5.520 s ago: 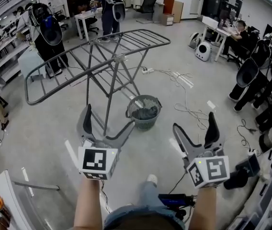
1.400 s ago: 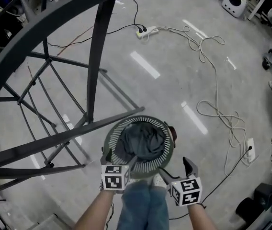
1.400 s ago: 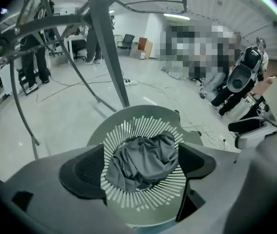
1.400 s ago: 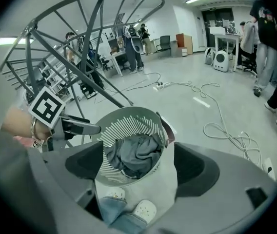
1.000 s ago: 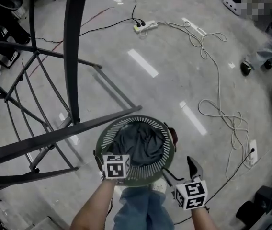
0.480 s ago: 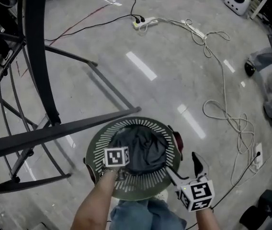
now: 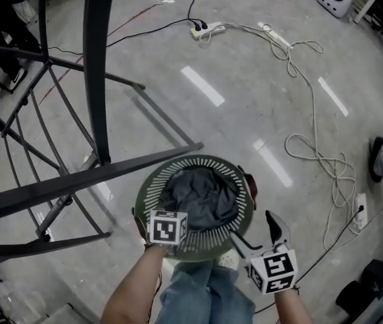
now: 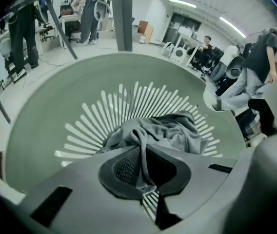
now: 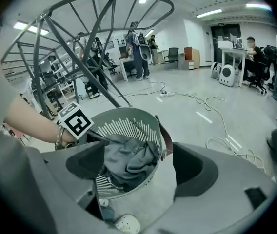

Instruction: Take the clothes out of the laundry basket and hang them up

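Laundry basket (image 7: pixel 152 189), floor, near centre: grey garment (image 7: pixel 201 198) bunched inside. L gripper (image 8: pixel 141 169): jaws just shut on a fold of it. R gripper (image 7: pixel 255 235), near right: jaws wide apart, empty. Drying rack (image 7: pixel 97 79), left: no clothes seen on it. Status: lift-out barely begun; hanging all to do.

left gripper (image 8: pixel 141 152) and right gripper (image 7: pixel 253 229) — grey shells, dark ribbed pads, white marker cubes (image 7: pixel 168 227) with black squares; blue jeans (image 7: pixel 205 295), pale perforated shoe (image 9: pixel 121 224) — beaded bracelet (image 9: pixel 58 136) on the left wrist.
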